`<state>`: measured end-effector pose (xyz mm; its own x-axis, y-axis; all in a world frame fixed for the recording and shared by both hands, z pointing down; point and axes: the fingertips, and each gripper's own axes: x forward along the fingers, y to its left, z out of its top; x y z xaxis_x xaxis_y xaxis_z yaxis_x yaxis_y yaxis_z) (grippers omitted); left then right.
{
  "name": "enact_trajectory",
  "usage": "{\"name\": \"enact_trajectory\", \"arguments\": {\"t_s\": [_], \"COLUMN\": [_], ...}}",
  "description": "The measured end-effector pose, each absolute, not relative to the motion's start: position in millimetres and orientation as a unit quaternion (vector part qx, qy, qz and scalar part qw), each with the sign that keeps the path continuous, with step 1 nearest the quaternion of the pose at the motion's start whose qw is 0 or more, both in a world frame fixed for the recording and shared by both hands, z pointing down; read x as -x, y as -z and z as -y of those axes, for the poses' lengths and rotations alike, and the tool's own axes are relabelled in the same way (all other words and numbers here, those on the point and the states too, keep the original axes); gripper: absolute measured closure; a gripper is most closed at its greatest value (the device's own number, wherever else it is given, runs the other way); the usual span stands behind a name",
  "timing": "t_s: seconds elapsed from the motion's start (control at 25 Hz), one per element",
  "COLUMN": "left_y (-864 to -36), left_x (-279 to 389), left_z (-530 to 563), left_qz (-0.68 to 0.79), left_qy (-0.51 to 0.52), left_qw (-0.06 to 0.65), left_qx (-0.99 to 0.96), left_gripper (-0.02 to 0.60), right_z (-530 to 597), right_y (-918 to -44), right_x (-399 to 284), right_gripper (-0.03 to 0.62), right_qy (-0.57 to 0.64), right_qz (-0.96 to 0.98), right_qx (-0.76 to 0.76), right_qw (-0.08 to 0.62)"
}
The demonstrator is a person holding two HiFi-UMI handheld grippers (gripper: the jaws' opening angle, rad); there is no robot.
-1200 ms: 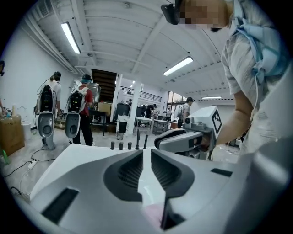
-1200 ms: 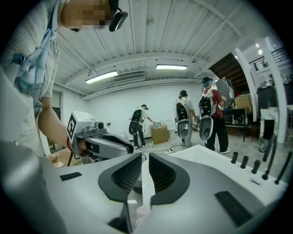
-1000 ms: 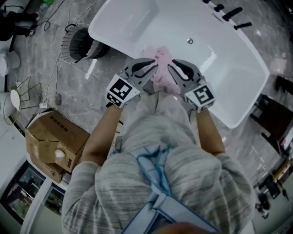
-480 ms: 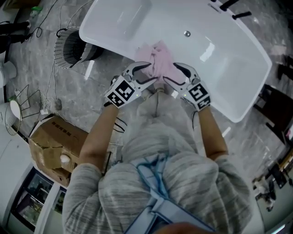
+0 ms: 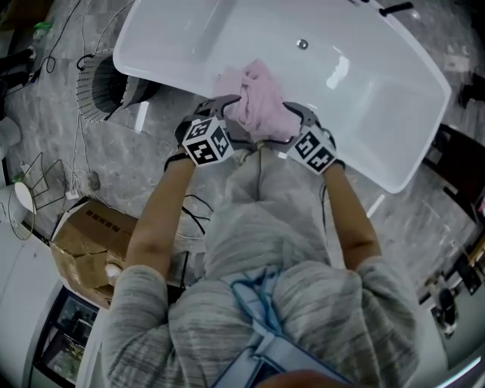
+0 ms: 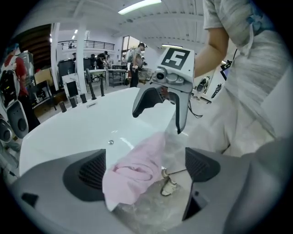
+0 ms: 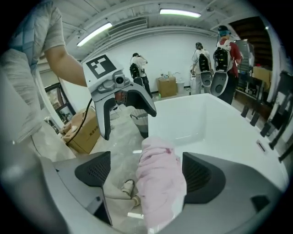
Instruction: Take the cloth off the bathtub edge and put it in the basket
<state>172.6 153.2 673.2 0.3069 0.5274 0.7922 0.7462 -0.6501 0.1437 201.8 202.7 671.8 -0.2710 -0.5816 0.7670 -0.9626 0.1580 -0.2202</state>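
A pink cloth (image 5: 258,102) lies crumpled over the near rim of the white bathtub (image 5: 189,38). My left gripper (image 5: 229,117) comes at it from the left and my right gripper (image 5: 289,125) from the right, facing each other. Both sets of jaws are opening and stand wide. In the left gripper view the cloth (image 6: 132,171) sits between the pads of the left gripper (image 6: 143,171) without being pressed. The right gripper view shows the same: the cloth (image 7: 160,178) hangs loose inside the right gripper (image 7: 149,176). The wire basket (image 5: 102,79) stands on the floor by the tub's left end.
A cardboard box (image 5: 91,242) and loose cables lie on the marble floor at the left. Dark tap fittings (image 5: 394,9) sit on the tub's far rim. A dark stand (image 5: 462,174) is at the right. People stand far back in the room.
Both grippers have moved forward to either side of the cloth on the rim. Their jaws have gone from nearly shut to wide apart.
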Motion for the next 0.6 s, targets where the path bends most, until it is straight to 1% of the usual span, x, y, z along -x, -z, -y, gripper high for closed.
{"name": "enact_trajectory", "arguments": {"t_s": [0.36,0.6], "left_y": [-743.6,-797.7], "left_x": [-164.5,-157.6], "left_z": [-149.3,-124.9], "left_qz": [0.436,0.438], "left_qy": [0.482,0.523], "left_qw": [0.166,0.183], "left_qx": [0.742,0.708], "left_gripper": [0.052,0.052], "right_z": [-213.1,-236.4], "right_y": [-743.4,-802.9], "right_x": [-194.0,-195.9], "right_gripper": [0.134,0.134], "right_qy": [-0.383,-0.411], "right_qz": [0.703,0.693], "right_qx": [-0.503,-0.466], "right_qw": [0.325,0.365]}}
